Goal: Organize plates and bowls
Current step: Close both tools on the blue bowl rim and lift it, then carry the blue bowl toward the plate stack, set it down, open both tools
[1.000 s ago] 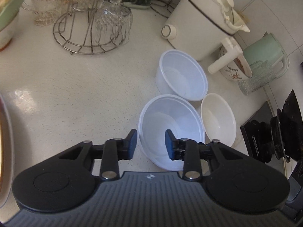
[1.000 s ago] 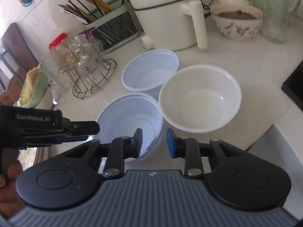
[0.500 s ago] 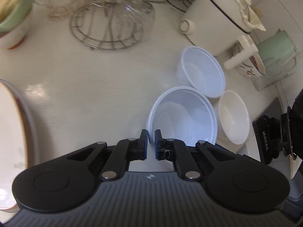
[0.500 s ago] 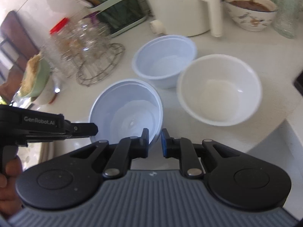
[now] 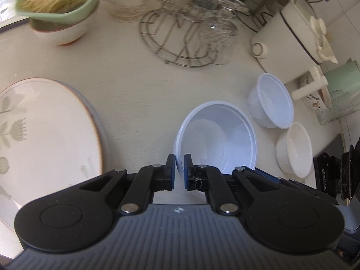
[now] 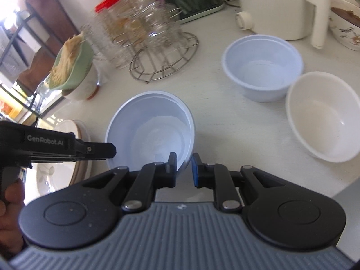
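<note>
While moving the large pale-blue plastic bowl (image 5: 225,135) along the worktop (image 5: 146,85) close to its front edge, pinches the near rim at two spots. Clamps with the left gripper (image 5: 179,173), jaws drawn almost together on the thin wall, one pad inside and one outside. Clamps likewise with the right gripper (image 6: 183,171) further round the same rim, jaws a little wider, with the lip between them. Probably uses two holds to stop so wide and flimsy a bowl flexing or swinging from a single pinch. Seems to tip the mouth slightly, likely from gripping only the near side; cannot tell whether lifted clear or merely slid. Differs plainly from a second ago: then held both pairs of jaws apart, straddling the rim, and has since closed them onto it. Then left the bowl touching the smaller pale-blue bowl (image 5: 272,103) and just beside the white bowl (image 5: 294,148) toward the right end of the worktop; now holds it well apart from both, further left. Brings the patterned plate (image 5: 45,135) at the left end into the left wrist view, perhaps as the place to gather things.
</note>
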The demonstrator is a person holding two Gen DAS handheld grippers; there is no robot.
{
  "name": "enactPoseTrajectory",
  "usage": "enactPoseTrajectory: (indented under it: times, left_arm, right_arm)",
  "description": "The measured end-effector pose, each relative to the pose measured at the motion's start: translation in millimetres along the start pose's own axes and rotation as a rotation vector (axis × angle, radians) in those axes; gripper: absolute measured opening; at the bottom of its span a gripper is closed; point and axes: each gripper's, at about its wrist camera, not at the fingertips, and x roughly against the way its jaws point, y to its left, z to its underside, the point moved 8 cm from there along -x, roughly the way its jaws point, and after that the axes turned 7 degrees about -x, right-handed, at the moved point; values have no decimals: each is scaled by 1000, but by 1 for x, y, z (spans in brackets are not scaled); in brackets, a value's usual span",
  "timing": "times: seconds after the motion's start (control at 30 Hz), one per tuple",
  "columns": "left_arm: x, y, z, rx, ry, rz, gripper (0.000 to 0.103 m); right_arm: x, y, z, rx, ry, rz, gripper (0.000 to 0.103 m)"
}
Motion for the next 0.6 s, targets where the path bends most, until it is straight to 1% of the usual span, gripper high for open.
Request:
enactPoseTrajectory:
  times: [0.13,0.2,0.3,0.43,0.5,0.53,0.57,0.6]
  left_arm:
    - [1,8,1,-13,5,-13,9]
    - [-3,10,2,-19,22,-14,9]
    - [-5,12,2,-15,32,-9,9]
    - [-6,15,2,-9,41,-14,10]
    - [-6,16,2,-6,52,-6,12]
    - [-7,17,2,-1,59,4,22]
    - [-7,19,2,5,62,13,35]
    - [-5,20,2,1,56,5,41]
  right_arm:
    - [-7,10,1,28,10,6,18]
    - [-11,12,2,40,23,12,18]
    - [-17,12,5,25,53,2,18]
    - [-19,14,5,16,54,-9,18]
    - [-19,14,5,15,48,-7,18]
    - [-19,14,4,15,48,-5,19]
    - [-18,14,4,13,49,-7,19]
    - [-17,15,3,15,50,-13,19]
